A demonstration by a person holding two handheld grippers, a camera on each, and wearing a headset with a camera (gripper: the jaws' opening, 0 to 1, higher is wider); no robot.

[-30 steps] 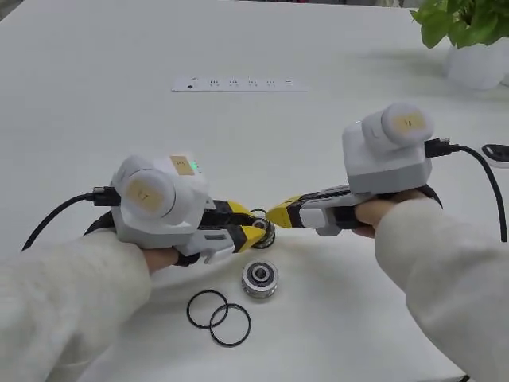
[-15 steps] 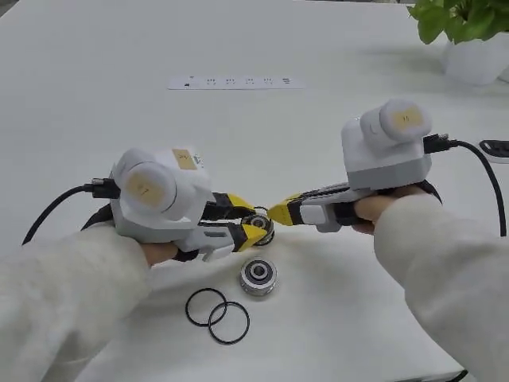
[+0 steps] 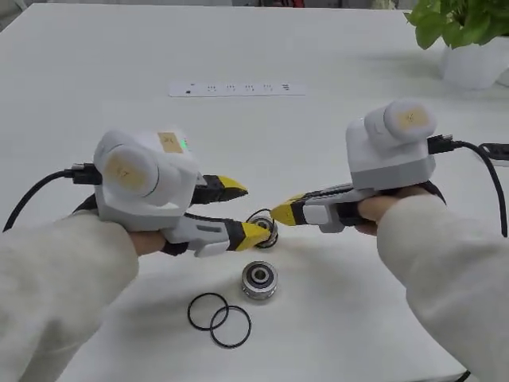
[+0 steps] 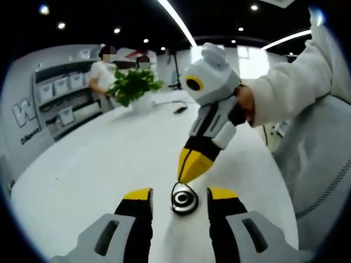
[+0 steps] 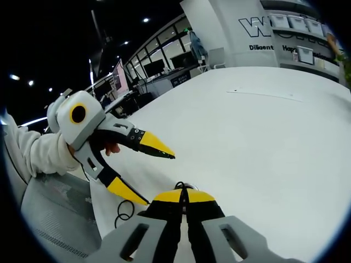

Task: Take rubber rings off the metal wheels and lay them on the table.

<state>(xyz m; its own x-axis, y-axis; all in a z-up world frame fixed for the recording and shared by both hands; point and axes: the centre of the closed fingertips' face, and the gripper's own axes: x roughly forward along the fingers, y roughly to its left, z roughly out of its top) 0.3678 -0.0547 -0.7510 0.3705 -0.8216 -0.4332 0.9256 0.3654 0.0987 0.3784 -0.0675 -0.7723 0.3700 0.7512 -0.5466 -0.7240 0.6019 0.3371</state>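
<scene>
"Where was the wheel [image 3: 263, 228]?"

"Between the two claws, low at the white bench [image 3: 95, 72]. The left gripper view had its round face turned to the camera, so it looked to be standing on edge. A thin black loop of rubber ring [image 3: 256, 216] stood up off its rim."

"And the left claw [image 3: 244, 211]?"

"Spread wide. Its yellow-tipped jaws sat one on each side of the wheel, and its own view showed a gap on both sides."

"The right claw [image 3: 280, 213]?"

"Its jaws were pressed together, and the tip met the wheel's upper rim where the loop rose. Whether the rubber was nipped between them could not be told."

"What lay around them?"

"A second wheel [image 3: 259, 280] lay flat on the bench, just beside the first and nearer the person, apart from both claws. Nearer still, two loose rings [image 3: 207, 309] lay flat and overlapping, close to that second wheel without touching it."

"Anything farther out?"

"A white power strip [image 3: 237, 88] lay on the far side of the bench, well apart from the work. A potted plant [image 3: 475, 60] stood at the far right corner. A black cable [image 3: 485, 171] ran back from the right claw, and another from the left. The person's pale sleeves [image 3: 56, 278] reached in from the near edge."
</scene>
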